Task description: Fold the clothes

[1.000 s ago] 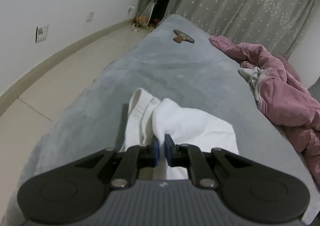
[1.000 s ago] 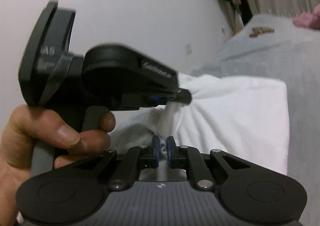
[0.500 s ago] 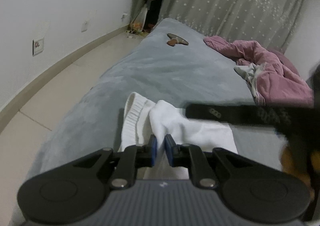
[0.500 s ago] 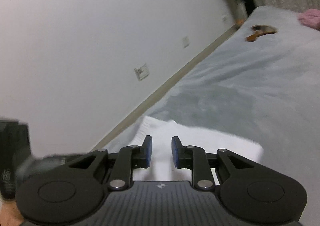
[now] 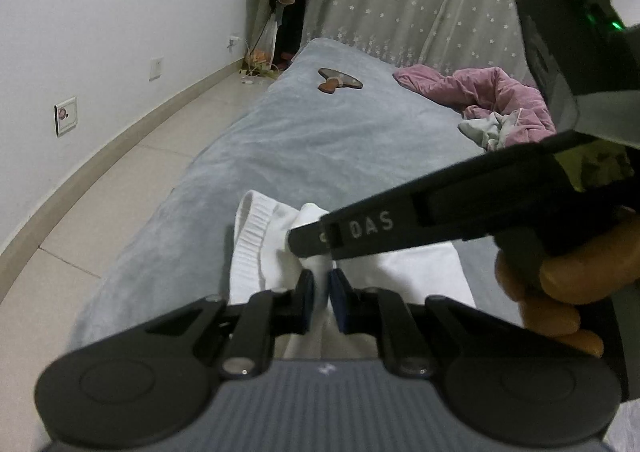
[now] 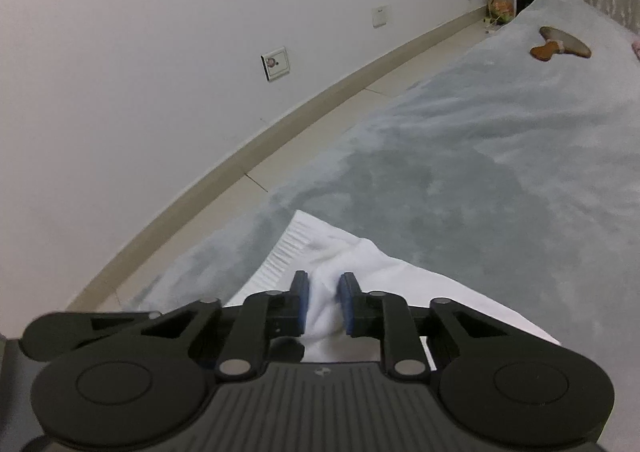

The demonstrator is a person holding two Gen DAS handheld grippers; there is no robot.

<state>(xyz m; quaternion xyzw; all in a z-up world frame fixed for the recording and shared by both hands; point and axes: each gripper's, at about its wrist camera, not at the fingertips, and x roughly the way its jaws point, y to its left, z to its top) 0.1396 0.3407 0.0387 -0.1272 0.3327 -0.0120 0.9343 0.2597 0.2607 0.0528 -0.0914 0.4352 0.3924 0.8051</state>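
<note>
Swinging across from the far side since a second ago, the right tool is now reaching in from the right in the left wrist view, its tip over the cloth. Left of it, the white folded garment with a ribbed cuff is lying on the grey plush bed. The left tool is pinching a fold of it, nearly closed. The right tool's jaws are closing, with white cloth bunched between them.
</note>
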